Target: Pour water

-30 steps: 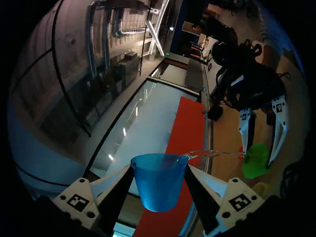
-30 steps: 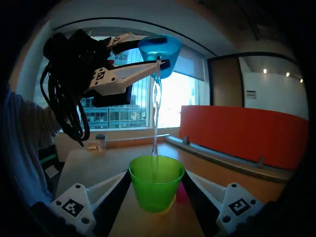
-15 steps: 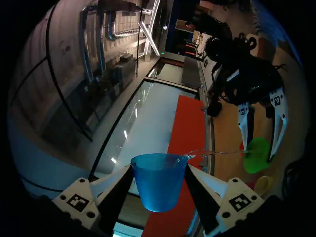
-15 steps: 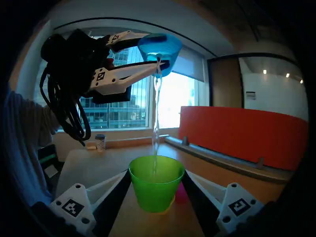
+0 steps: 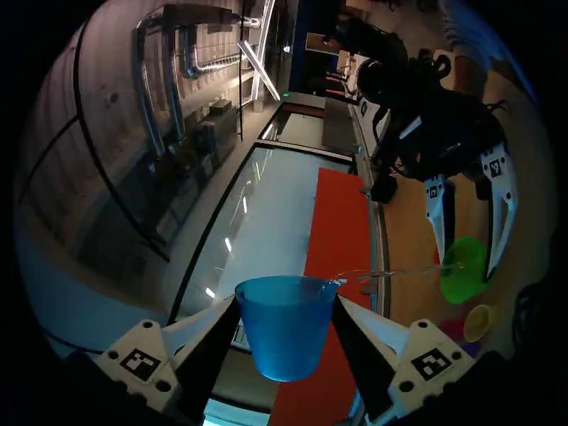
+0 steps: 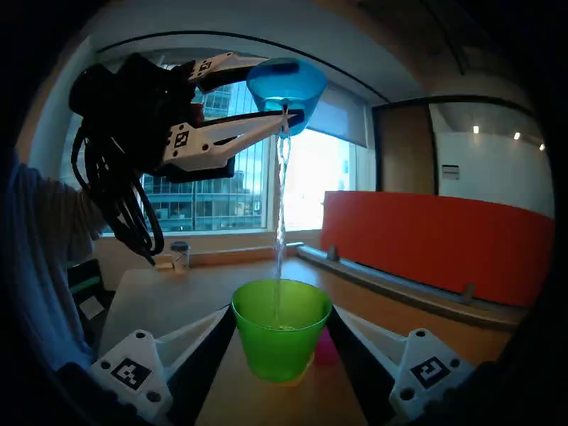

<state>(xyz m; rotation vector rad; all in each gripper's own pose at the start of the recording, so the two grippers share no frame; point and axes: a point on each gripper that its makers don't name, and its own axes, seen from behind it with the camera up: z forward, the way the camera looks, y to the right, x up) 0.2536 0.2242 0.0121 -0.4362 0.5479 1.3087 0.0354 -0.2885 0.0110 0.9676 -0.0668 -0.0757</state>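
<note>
My left gripper [image 5: 285, 323] is shut on a blue cup [image 5: 285, 326], tipped on its side. A thin stream of water [image 5: 387, 272] runs from its rim toward the green cup [image 5: 463, 270]. In the right gripper view the blue cup [image 6: 286, 85] hangs high, held by the left gripper [image 6: 280, 91], and the water stream [image 6: 280, 213] falls straight into the green cup [image 6: 281, 337]. My right gripper [image 6: 281, 334] is shut on this green cup, upright above the wooden table [image 6: 184, 291]. From the left gripper view, the right gripper [image 5: 467, 266] grips the green cup's sides.
A yellow cup [image 5: 480, 322] and a pink cup [image 5: 451, 329] stand on the table under the green cup. A red partition [image 6: 440, 234] runs along the table's far side. A small lidded jar [image 6: 181, 254] sits by the window. A person's sleeve [image 6: 35, 270] is at left.
The left gripper view has swung slightly, so the green cup and right gripper sit lower and nearer the cups below. Pouring goes on; the stream is thinner.
</note>
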